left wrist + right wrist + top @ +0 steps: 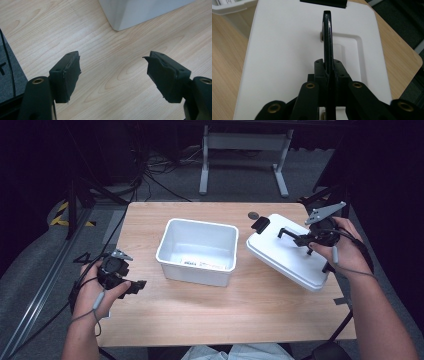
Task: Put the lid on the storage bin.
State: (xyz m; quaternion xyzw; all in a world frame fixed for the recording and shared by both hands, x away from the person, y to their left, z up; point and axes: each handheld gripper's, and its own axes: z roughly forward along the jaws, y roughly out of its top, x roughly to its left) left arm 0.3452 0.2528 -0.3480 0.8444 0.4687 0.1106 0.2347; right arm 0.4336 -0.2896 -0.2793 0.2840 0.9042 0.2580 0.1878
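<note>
A white rectangular bin [172, 262] stands open at the middle of the wooden table [200, 305]. To its right a white lid [280, 257] hangs tilted, one end near the table edge. My right gripper [302, 240] is shut on the lid's black handle [290, 234]. In the right gripper view the thin handle [327, 35] runs upright between the closed jaws of the right gripper [329, 67], above the lid [284, 50]. My left gripper [139, 286] is held open over bare wood at the table's left; in its own view the left gripper [113, 72] has nothing between its pads.
A black latch [260, 224] sits at the lid's far end, also seen as a black latch [324, 3]. A small dark disc [253, 215] lies at the table's back edge. The bin's corner [140, 12] is just ahead of the left gripper. Cables and a desk frame [245, 142] stand beyond.
</note>
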